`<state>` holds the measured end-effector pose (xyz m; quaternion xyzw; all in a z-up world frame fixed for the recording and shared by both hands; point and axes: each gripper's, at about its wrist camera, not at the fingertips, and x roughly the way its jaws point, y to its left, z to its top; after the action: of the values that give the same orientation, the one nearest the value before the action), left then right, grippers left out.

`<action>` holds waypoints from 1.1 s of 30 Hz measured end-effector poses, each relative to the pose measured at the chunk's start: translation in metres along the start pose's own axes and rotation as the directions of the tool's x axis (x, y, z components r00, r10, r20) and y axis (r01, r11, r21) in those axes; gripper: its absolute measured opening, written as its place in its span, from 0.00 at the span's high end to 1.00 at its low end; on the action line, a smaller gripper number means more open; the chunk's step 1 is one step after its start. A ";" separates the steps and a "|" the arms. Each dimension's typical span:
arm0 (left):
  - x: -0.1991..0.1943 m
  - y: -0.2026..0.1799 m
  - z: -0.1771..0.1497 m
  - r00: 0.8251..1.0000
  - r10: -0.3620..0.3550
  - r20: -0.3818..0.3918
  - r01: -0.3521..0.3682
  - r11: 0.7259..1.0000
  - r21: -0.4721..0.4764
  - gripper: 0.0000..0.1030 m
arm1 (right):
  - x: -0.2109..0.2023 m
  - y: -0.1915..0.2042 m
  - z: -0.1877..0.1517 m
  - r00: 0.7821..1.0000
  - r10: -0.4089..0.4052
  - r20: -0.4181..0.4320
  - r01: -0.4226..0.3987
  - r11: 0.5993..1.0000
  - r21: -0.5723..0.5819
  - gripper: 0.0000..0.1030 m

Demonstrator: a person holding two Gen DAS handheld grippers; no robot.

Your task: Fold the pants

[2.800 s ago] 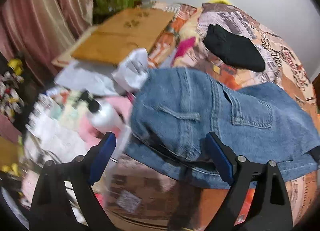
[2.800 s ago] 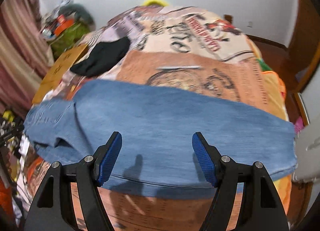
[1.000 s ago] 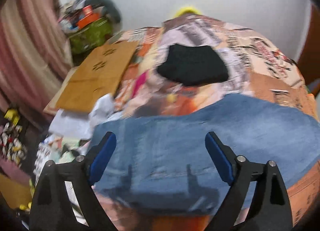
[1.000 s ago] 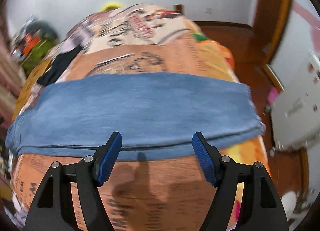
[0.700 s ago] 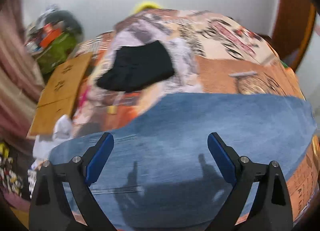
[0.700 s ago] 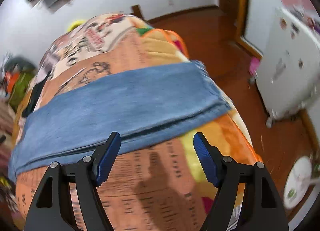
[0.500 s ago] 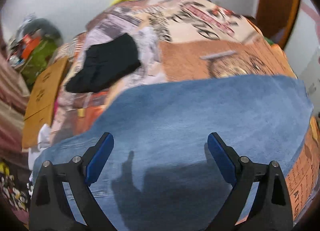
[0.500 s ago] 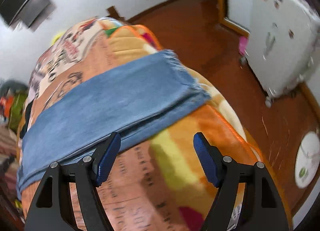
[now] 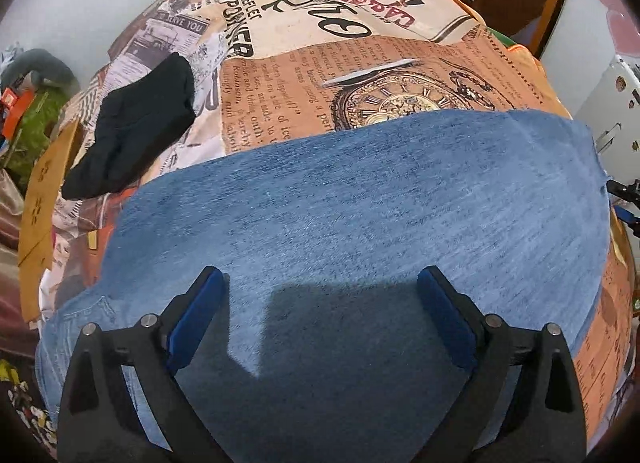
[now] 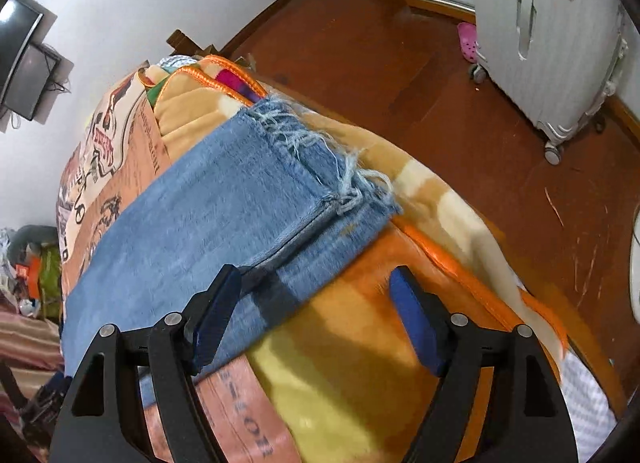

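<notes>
Looking down the left gripper point(image 9: 320, 295), its jaws stand wide and have just been opening, empty, over the jeans point(image 9: 360, 203) spread flat on the bed point(image 9: 360, 55). A black garment point(image 9: 132, 139) lies at ten o'clock.

On the right gripper point(image 10: 316, 291), the jaws are wide too, just opening, nothing gripped; the frayed hem point(image 10: 320, 159) sits at twelve o'clock, a suitcase point(image 10: 560, 43) at two.

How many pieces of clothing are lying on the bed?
2: blue jeans spread across the blanket, and a black garment beyond their waist end. More may lie out of view.
</notes>
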<state>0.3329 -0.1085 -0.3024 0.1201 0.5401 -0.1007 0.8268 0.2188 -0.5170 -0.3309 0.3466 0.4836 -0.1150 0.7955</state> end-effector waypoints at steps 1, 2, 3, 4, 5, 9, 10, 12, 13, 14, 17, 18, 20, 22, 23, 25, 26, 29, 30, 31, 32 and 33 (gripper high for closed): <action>0.001 0.001 0.000 1.000 -0.006 -0.003 0.006 1.000 -0.006 0.03 | 0.003 0.000 0.003 1.000 -0.001 0.006 0.001 1.000 0.000 0.27; 0.002 0.001 0.002 1.000 -0.010 -0.004 0.010 1.000 -0.011 0.03 | 0.004 0.000 0.004 1.000 -0.001 0.010 0.001 1.000 0.003 0.27; 0.003 0.002 0.001 1.000 -0.014 -0.004 0.014 1.000 -0.015 0.03 | 0.005 0.001 0.005 1.000 0.001 0.015 -0.001 1.000 0.012 0.27; 0.003 0.002 0.001 1.000 -0.016 -0.004 0.016 1.000 -0.018 0.03 | 0.006 0.000 0.006 1.000 0.005 0.017 -0.006 1.000 0.018 0.27; 0.003 0.002 0.001 1.000 -0.017 -0.003 0.017 1.000 -0.019 0.03 | 0.007 0.001 0.007 1.000 0.016 0.020 -0.016 1.000 0.026 0.27; 0.003 0.002 0.001 1.000 -0.015 -0.001 0.015 1.000 -0.017 0.03 | 0.009 0.003 0.011 0.999 0.031 0.026 -0.032 0.999 0.037 0.27; 0.003 0.002 0.001 1.000 -0.016 -0.001 0.016 1.000 -0.017 0.03 | 0.010 0.004 0.011 0.999 0.030 0.032 -0.031 0.999 0.031 0.29; 0.003 0.002 0.001 1.000 -0.015 0.000 0.015 1.000 -0.017 0.03 | 0.013 0.007 0.011 0.999 0.009 0.040 -0.010 1.000 0.017 0.36; 0.003 0.002 0.001 1.000 -0.015 0.000 0.015 1.000 -0.017 0.03 | 0.014 0.008 0.010 0.999 -0.004 0.042 0.003 1.000 0.013 0.43; 0.003 0.002 0.000 1.000 -0.014 0.001 0.014 1.000 -0.017 0.03 | 0.015 0.009 0.010 0.999 -0.008 0.043 0.008 1.000 0.006 0.45; 0.002 0.002 0.000 1.000 -0.009 0.005 0.009 1.000 -0.018 0.03 | 0.012 0.009 0.011 0.998 -0.009 0.061 0.009 1.000 -0.006 0.61; 0.002 0.001 0.000 1.000 -0.007 0.006 0.007 1.000 -0.018 0.03 | 0.010 0.010 0.012 0.998 -0.011 0.066 0.012 1.000 -0.009 0.71; 0.000 0.001 0.000 1.000 0.000 0.009 0.000 1.000 -0.020 0.03 | 0.004 0.010 0.014 0.997 -0.008 0.078 0.009 1.000 -0.011 0.85; -0.004 0.000 -0.001 1.000 0.000 0.016 0.000 1.000 -0.018 0.03 | -0.002 0.013 0.014 0.996 0.006 0.092 -0.005 1.000 -0.015 0.90; -0.007 0.000 -0.002 1.000 -0.001 0.026 0.002 1.000 -0.018 0.03 | -0.009 0.016 0.015 0.994 0.009 0.110 -0.007 1.000 -0.025 0.90; -0.014 -0.001 -0.004 0.999 -0.004 0.047 0.005 1.000 -0.022 0.03 | -0.020 0.024 0.015 0.990 0.014 0.139 -0.007 0.999 -0.049 0.90; -0.020 0.000 -0.004 0.998 -0.007 0.060 0.008 1.000 -0.025 0.03 | -0.029 0.029 0.015 0.988 0.022 0.155 -0.012 0.998 -0.065 0.91; -0.034 0.003 -0.007 0.996 -0.011 0.090 0.014 0.999 -0.035 0.03 | -0.052 0.047 0.016 0.979 0.053 0.199 -0.032 0.994 -0.108 0.91; -0.037 0.004 -0.008 0.995 -0.011 0.098 0.015 0.999 -0.039 0.03 | -0.063 0.054 0.017 0.973 0.068 0.218 -0.041 0.991 -0.129 0.91; -0.042 0.005 -0.009 0.994 -0.011 0.108 0.015 0.999 -0.043 0.03 | -0.072 0.062 0.017 0.968 0.085 0.234 -0.051 0.988 -0.149 0.91; -0.048 0.008 -0.010 0.993 -0.010 0.120 0.016 0.999 -0.048 0.03 | -0.079 0.068 0.016 0.964 0.100 0.246 -0.060 0.984 -0.166 0.91; -0.052 0.010 -0.011 0.992 -0.008 0.128 0.015 0.999 -0.052 0.03 | -0.089 0.077 0.016 0.958 0.121 0.261 -0.073 0.979 -0.189 0.91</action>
<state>0.3058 -0.0940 -0.2583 0.0884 0.4894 -0.0987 0.8619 0.2248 -0.4845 -0.2164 0.2788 0.3610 -0.0786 0.8864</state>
